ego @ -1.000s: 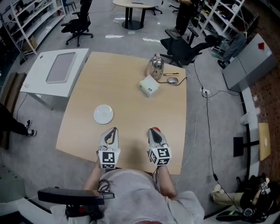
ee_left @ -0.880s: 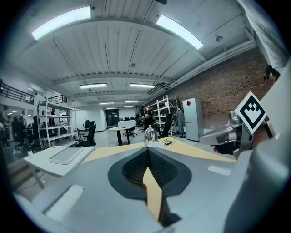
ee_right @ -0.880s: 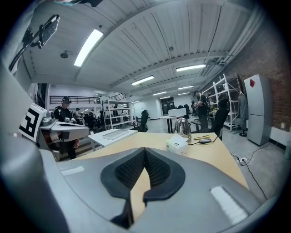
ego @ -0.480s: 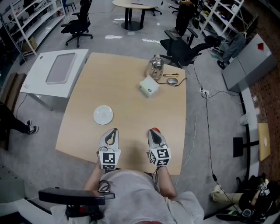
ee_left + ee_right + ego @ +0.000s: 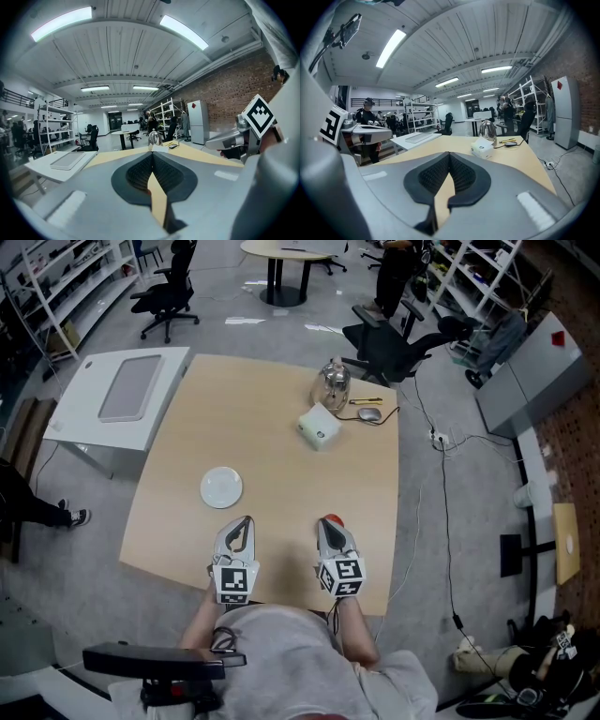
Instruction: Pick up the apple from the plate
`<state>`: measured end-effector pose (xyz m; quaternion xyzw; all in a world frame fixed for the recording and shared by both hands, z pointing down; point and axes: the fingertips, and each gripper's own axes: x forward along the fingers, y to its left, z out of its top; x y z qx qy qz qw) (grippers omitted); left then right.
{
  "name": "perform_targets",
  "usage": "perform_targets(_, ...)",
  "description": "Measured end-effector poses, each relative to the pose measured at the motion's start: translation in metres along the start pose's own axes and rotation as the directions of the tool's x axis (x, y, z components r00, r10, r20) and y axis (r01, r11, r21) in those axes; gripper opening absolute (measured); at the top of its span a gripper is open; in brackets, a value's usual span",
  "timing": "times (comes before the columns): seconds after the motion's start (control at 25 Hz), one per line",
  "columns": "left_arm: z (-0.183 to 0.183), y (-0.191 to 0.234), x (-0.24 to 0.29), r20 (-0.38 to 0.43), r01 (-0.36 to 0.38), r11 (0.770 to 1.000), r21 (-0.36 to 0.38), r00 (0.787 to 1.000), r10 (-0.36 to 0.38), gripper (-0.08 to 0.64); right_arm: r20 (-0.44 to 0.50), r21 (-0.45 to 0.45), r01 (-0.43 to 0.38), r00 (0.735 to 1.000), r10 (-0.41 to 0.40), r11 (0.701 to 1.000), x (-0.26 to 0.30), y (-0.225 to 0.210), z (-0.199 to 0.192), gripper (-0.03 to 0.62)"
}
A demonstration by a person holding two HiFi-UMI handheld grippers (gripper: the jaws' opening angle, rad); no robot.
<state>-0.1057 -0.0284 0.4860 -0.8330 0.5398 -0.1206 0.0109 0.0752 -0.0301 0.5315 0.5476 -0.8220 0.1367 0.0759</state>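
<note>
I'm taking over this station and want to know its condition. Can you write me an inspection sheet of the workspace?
Surface: tan wooden table, mostly bare.
Job's things: round white plate with nothing on it; small red round thing, probably the apple, partly hidden at the tip of the right gripper.
Clutter: shiny metal kettle, white box, grey computer mouse and yellow pen, all near the far edge.
Grippers: left gripper and right gripper both shut on nothing, at the near edge.
Cables: black mouse cable; black floor cable to the table's right.
Surroundings: white side table, black office chairs, shelving.
</note>
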Motion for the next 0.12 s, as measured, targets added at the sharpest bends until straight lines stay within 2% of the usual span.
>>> perform_targets(0.12,-0.0009,-0.0021,0.0008,-0.001,0.001,1.000,0.005,1.000,-0.001,0.020,-0.001,-0.002,0.000,1.000,0.000,1.000,0.0000,-0.0007,-0.0022,0.006)
